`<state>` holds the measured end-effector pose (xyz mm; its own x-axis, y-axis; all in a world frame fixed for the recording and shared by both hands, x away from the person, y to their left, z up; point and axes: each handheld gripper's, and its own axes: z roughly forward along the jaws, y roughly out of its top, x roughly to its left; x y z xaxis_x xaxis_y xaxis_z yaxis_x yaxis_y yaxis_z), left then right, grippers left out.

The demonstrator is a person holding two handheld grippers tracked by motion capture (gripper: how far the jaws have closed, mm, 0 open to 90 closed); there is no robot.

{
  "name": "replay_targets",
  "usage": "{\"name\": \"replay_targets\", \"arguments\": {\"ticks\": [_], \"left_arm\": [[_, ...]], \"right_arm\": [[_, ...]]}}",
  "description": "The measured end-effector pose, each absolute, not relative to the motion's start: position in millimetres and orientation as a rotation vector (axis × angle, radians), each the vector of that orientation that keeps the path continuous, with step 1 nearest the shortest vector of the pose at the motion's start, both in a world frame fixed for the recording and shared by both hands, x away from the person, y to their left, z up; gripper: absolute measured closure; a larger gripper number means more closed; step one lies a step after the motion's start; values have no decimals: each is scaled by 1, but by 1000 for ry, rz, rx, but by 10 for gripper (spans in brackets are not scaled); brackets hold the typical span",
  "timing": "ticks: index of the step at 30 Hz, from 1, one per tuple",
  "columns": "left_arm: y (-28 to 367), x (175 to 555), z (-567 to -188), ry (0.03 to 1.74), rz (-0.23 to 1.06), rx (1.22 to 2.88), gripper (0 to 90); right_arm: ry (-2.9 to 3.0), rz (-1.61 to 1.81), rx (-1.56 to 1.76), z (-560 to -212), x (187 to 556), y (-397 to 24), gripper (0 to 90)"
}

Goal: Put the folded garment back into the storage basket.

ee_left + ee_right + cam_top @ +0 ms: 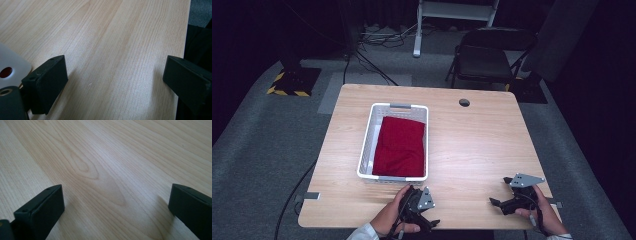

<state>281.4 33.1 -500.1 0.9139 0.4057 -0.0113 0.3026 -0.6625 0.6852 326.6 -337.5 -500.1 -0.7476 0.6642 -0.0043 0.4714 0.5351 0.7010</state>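
A white plastic basket stands left of the table's middle, and a folded red cloth lies flat inside it. My left gripper rests on the table near the front edge, just in front of the basket, held by a hand. Its jaws stand wide apart over bare wood, and a corner of the basket shows at the left. My right gripper sits at the front right of the table in the other hand. It is open too, with nothing but wood grain between its jaws.
The light wooden table has a round cable hole at the back. A dark folding chair stands behind it. Cables run across the grey floor, and a hazard-striped base sits at the far left.
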Motion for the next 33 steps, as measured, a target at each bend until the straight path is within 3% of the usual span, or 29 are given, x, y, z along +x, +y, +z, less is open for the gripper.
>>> {"name": "replay_targets", "arguments": {"ticks": [16, 33], "left_arm": [[34, 281, -500, 493, 181, 2343, 57], [34, 281, -500, 492, 179, 2344, 57]], "right_arm": [[2447, 1001, 1040, -500, 323, -366, 2], [2448, 1004, 1039, -500, 323, -366, 2]]}}
